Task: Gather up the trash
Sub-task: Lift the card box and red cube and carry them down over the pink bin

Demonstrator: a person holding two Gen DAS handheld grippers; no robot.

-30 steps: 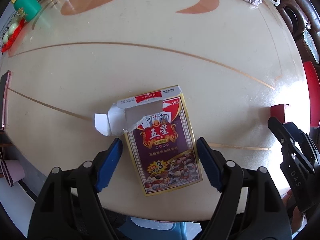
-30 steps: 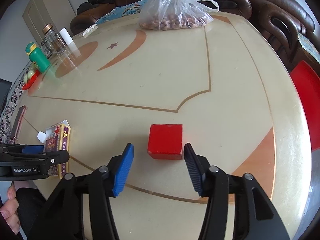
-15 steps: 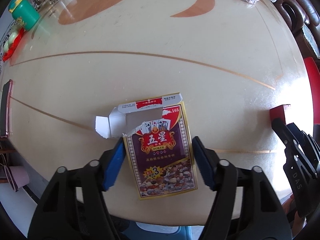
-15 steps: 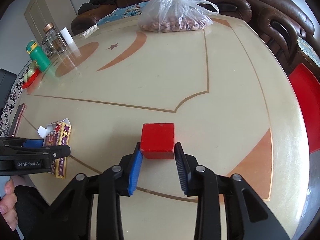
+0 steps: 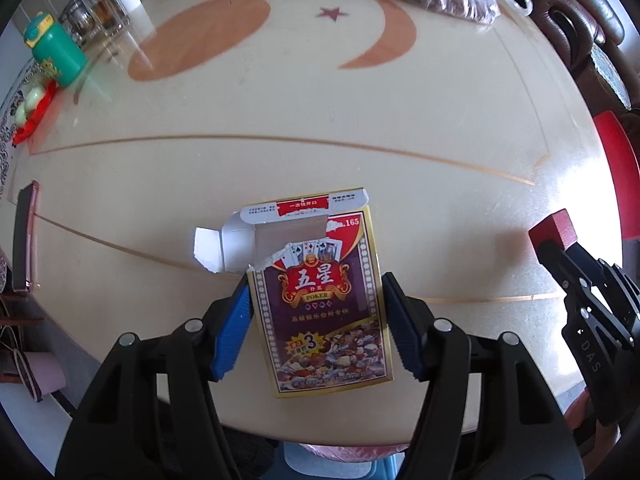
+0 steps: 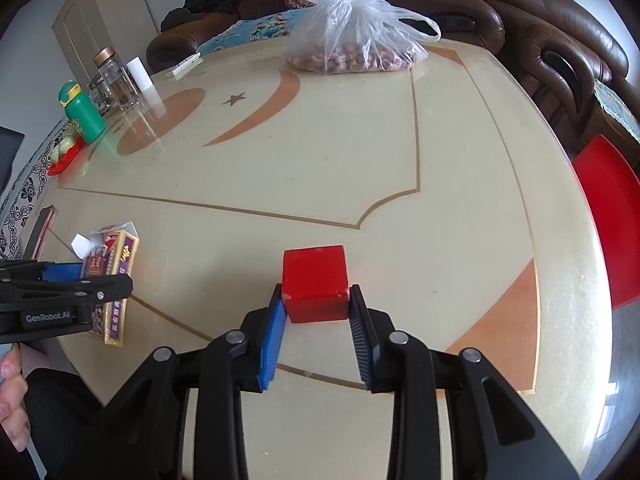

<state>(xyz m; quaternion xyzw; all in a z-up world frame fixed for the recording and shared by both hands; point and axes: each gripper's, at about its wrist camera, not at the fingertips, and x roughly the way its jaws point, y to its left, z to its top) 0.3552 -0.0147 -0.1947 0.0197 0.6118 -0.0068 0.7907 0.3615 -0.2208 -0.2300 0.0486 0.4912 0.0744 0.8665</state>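
A torn-open playing-card box point(image 5: 320, 296), purple and gold, sits between the blue pads of my left gripper point(image 5: 316, 296), which is shut on its two long sides near the table's front edge. It also shows in the right wrist view point(image 6: 112, 276), with the left gripper point(image 6: 68, 284) around it. A red cube point(image 6: 314, 282) is clamped between the pads of my right gripper point(image 6: 316, 300) and looks slightly raised off the table. In the left wrist view the red cube point(image 5: 554, 230) shows at the far right in the right gripper's tips.
On the round beige table point(image 6: 360, 168) lie a plastic bag of nuts point(image 6: 352, 48) at the back, a green bottle point(image 6: 80, 112) and glass jars point(image 6: 116, 80) at back left, a phone point(image 5: 24, 236) at the left edge. Brown sofas and a red stool point(image 6: 612, 216) surround it.
Both grippers have closed: the left onto the card box's sides, the right onto the red cube. Both views have pulled up and back a little.
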